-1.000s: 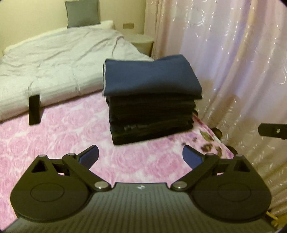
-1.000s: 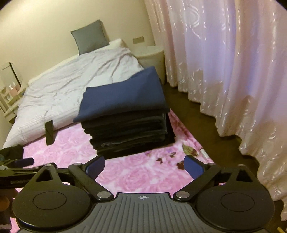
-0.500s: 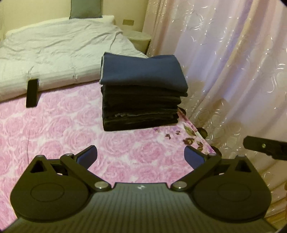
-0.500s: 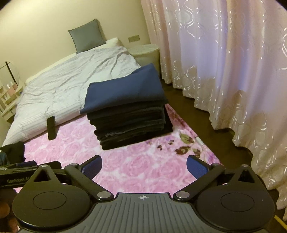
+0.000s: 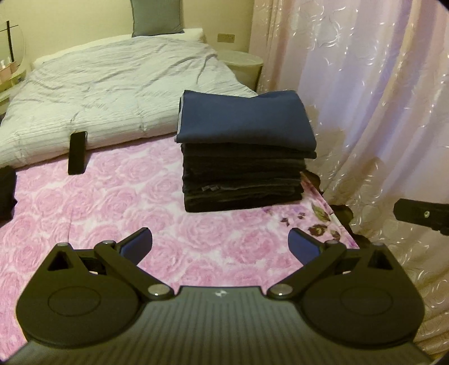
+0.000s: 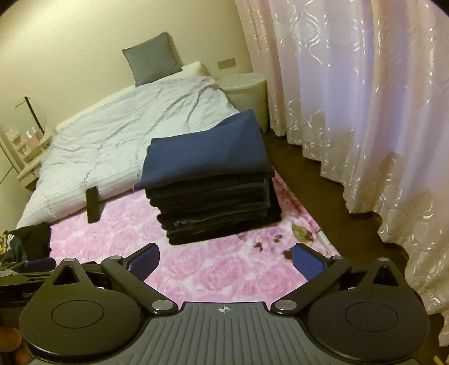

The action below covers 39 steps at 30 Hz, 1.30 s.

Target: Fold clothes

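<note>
A stack of folded dark clothes (image 5: 241,179) with a navy blue piece (image 5: 244,120) on top stands on the pink rose blanket (image 5: 112,213). It also shows in the right wrist view (image 6: 213,207), navy piece (image 6: 207,151) on top. My left gripper (image 5: 220,243) is open and empty, above the blanket in front of the stack. My right gripper (image 6: 226,259) is open and empty, also short of the stack. A dark unfolded garment (image 6: 31,244) lies at the left edge.
A black phone (image 5: 77,153) lies on the blanket by the grey duvet (image 5: 112,92). A round bedside table (image 6: 247,92) stands by the pink curtains (image 6: 364,112). The bed's right edge drops to a dark floor (image 6: 322,196). A grey pillow (image 5: 157,16) leans at the head.
Both grippers have pulled back and risen from the stack, which now looks smaller and farther. The jaws stay open. The stack has not moved.
</note>
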Available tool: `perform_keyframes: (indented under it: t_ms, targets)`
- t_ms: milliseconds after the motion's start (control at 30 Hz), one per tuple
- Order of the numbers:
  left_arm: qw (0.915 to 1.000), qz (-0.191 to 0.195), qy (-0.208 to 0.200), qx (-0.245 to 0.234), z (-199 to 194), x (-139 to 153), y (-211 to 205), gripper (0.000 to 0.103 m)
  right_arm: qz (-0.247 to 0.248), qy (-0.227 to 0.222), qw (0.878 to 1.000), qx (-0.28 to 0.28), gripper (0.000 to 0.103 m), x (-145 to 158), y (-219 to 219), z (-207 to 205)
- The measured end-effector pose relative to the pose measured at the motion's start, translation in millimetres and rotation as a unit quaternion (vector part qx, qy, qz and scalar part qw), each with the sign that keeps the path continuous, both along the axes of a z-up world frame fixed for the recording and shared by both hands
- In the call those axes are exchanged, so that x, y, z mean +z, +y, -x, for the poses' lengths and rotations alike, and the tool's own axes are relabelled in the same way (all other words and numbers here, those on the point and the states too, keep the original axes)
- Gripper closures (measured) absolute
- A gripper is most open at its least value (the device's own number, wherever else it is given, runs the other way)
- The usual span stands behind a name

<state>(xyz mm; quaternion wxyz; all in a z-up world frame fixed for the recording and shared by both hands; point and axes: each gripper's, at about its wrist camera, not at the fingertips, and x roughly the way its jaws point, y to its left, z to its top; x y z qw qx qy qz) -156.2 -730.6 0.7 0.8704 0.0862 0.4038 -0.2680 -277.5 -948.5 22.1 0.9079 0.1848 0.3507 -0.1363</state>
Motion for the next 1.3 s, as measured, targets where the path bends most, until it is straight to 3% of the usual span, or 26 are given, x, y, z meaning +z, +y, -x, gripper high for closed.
perform_keyframes:
  t_ms: [300, 767, 1300]
  targets:
    - [0.9998, -0.019, -0.004, 0.002, 0, -6, -8, 0.001, 0.0, 0.006, 1.0, 0.006, 0.0, -3, -4, -6]
    - [0.9996, -0.02, 0.013, -0.011, -1, -15, -15, 0.001, 0.023, 0.027, 0.999, 0.009, 0.0, -5, 0, -14]
    - [0.9995, -0.025, 0.005, -0.017, -1, -16, -18, 0.001, 0.022, 0.031, 0.999, 0.013, 0.0, -8, 3, -21]
